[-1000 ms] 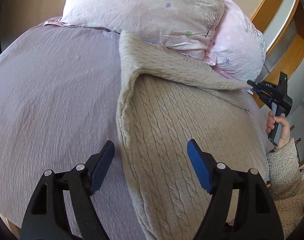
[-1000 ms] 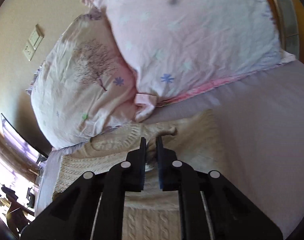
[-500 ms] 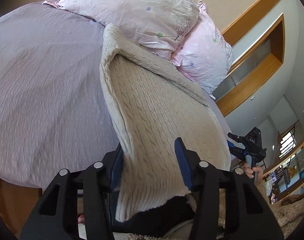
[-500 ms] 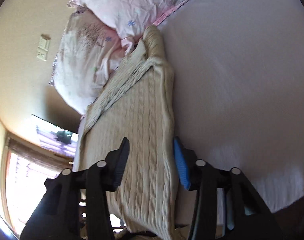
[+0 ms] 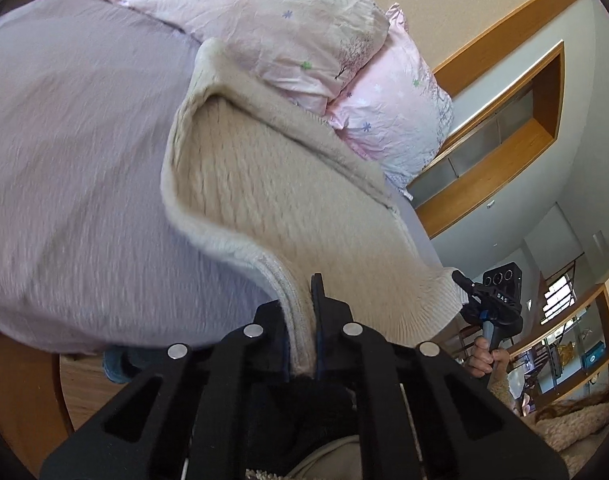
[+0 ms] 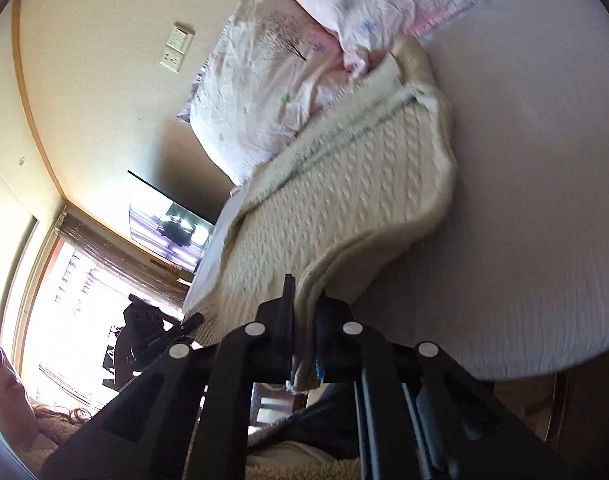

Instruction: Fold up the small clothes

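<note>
Nearest the lens, the left claw (image 5: 300, 332) was closed tight on the near hem of the sweater (image 5: 288, 184), its jaws pinching the doubled knit edge at the left corner. The right claw (image 6: 304, 332) was likewise clamped on the hem at the opposite corner, a thick fold of cream cable knit squeezed between its jaws. From the left wrist view the right claw (image 5: 470, 292) showed at the far corner of the hem, gripped by the person's right hand (image 5: 484, 360). Between the two corners the hem was lifted off the bed (image 5: 64, 160), and the sweater's side edges curled up from the mauve sheet. Farther off, the body of the sweater lay flat along the bed, with a band of it, probably the sleeves, already folded in across the top. Its far end rested against the pillows (image 5: 288, 28) at the head of the bed. Judging by this, the sleeve folds looked done, and the step in hand was carrying the hem toward the pillows to halve the sweater; that fold and any final smoothing remained.
</note>
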Demonstrator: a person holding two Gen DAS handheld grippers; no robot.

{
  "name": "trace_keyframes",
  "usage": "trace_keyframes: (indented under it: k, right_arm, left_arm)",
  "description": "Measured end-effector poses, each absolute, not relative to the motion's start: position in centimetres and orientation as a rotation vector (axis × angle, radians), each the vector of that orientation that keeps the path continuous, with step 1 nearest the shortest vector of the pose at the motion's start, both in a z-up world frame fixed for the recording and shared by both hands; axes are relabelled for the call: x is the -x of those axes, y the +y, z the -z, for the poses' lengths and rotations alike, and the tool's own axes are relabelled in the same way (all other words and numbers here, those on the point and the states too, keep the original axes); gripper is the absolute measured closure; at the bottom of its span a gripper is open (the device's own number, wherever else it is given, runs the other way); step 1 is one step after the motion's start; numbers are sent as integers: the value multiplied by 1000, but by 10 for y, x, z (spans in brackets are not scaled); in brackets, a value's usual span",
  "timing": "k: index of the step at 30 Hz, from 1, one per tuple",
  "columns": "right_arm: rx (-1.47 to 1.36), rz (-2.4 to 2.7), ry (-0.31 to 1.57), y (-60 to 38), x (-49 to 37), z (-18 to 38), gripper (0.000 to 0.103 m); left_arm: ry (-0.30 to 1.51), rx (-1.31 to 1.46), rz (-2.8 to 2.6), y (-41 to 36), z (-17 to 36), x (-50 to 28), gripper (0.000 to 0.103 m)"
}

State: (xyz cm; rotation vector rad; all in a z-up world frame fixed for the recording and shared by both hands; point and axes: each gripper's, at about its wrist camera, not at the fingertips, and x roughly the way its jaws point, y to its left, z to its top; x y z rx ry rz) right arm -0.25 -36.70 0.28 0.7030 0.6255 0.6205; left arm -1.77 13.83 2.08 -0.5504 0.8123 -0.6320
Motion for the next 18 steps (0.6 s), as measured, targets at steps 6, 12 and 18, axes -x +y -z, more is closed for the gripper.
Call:
trace_keyframes:
  k: [6, 12, 18]
  right_arm:
    - [-752, -546, 440, -392, -110, -58, 95]
    - [-762, -258, 540, -390, -242, -29, 93]
    - [-674, 51, 593, -393, -264, -4, 8]
  left_arm:
    - [681, 583, 528, 144, -88, -106, 95]
    - [785, 616, 320, 135, -50, -254, 95]
    - [870, 590, 349, 134, -34, -271, 92]
